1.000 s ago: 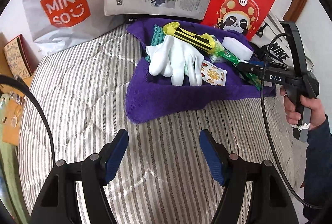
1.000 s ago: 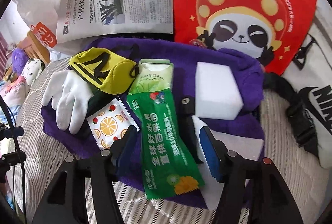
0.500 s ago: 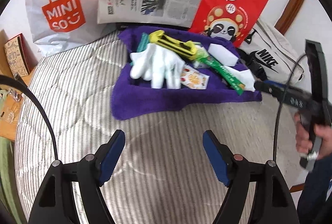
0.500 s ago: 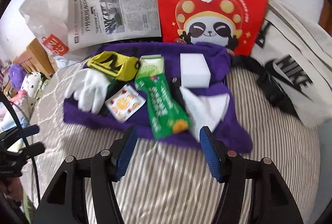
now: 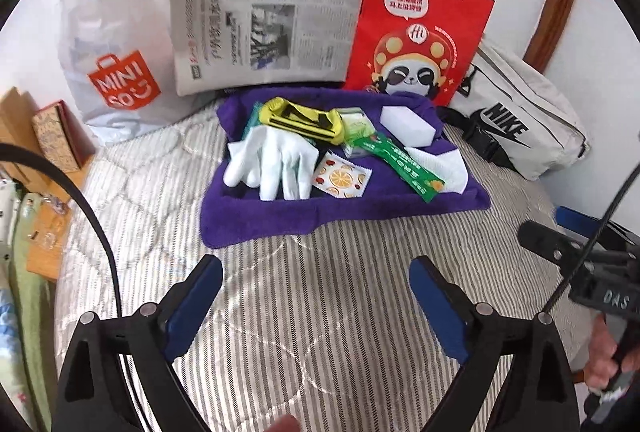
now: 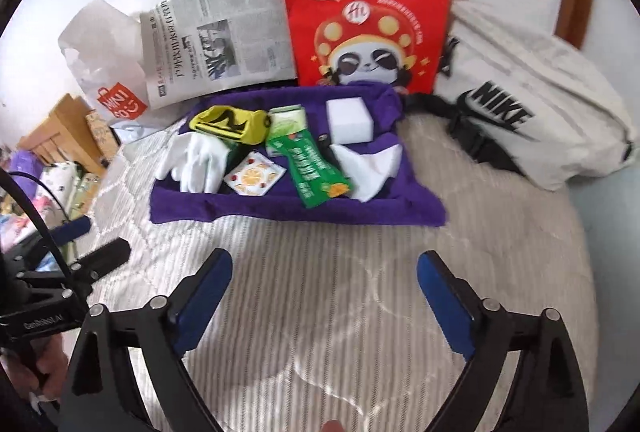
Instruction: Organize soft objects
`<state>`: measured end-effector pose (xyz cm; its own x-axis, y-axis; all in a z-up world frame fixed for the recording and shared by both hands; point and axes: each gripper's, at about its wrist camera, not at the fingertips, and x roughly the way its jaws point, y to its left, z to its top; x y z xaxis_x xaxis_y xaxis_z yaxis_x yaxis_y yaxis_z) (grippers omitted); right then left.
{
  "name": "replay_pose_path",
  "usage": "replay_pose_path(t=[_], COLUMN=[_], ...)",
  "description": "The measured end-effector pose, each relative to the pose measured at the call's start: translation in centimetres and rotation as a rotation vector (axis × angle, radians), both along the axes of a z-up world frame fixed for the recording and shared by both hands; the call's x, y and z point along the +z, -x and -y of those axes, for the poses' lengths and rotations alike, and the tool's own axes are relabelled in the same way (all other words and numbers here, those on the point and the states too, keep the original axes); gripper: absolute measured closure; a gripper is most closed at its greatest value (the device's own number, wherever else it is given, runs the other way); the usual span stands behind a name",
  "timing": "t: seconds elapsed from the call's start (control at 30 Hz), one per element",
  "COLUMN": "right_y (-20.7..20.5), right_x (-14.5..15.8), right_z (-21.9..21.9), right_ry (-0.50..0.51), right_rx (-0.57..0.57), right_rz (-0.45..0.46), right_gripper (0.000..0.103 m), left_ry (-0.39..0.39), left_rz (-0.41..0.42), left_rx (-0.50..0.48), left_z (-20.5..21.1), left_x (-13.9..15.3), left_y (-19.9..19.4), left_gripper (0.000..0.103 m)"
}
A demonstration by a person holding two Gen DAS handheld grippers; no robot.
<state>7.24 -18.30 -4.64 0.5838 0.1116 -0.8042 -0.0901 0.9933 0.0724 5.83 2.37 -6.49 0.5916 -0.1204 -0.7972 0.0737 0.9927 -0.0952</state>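
Nearest the lenses, both tools hang over bare striped mattress with nothing between their blue pads. The left gripper has its fingers spread wide and is opening further; the right gripper does the same, jaws parting over empty bedding. Neither touches anything — a stance that reads as hands free and ready for the next pick, not a grip in progress.

Beyond them lies the purple towel, spread flat on the mattress as a collecting mat, its near edge roughly across both views. The soft things sit gathered on it, close together. The white gloves lie at the left end, fingertips pointing toward the near-left edge, cuffs toward the wall. Just beside them a small orange-print sachet rests tilted like a diamond. The green packet runs its long axis diagonally, from the back of the towel down toward the near-right corner. Behind the gloves the yellow-and-black pouch lies crosswise, long axis along the towel's back. The white sponge block sits at the back right, and a white cloth is flat in front of it.

Farthest, propped against the wall — likely as a backdrop — stand a white shopping bag, a newspaper, a red paper bag and a pale sports bag.
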Motion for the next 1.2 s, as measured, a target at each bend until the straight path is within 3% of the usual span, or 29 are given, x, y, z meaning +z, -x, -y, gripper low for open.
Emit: replay_pose_path(t=[0.17,0.4,1.2], right_y=[1.3,2.8,5.3], right_x=[0.9,1.6,3.3], right_z=[0.9,1.3,0.7], right_ry=[-0.023,-0.043,0.023], right_rx=[-0.032,-0.039,-0.054], right_rz=[0.008,0.001,0.055], right_gripper=[0.006,0.006,0.006], left_ry=[-0.044,-0.04,-0.085], left_rz=[0.005,0.018,0.015], left_rx=[0.017,0.034,0.036], left_z=[0.8,0.6,0.4], left_x=[1.1,2.3,3.1], left_y=[0.9,2.3,4.0], left_gripper=[0.008,0.008,0.008])
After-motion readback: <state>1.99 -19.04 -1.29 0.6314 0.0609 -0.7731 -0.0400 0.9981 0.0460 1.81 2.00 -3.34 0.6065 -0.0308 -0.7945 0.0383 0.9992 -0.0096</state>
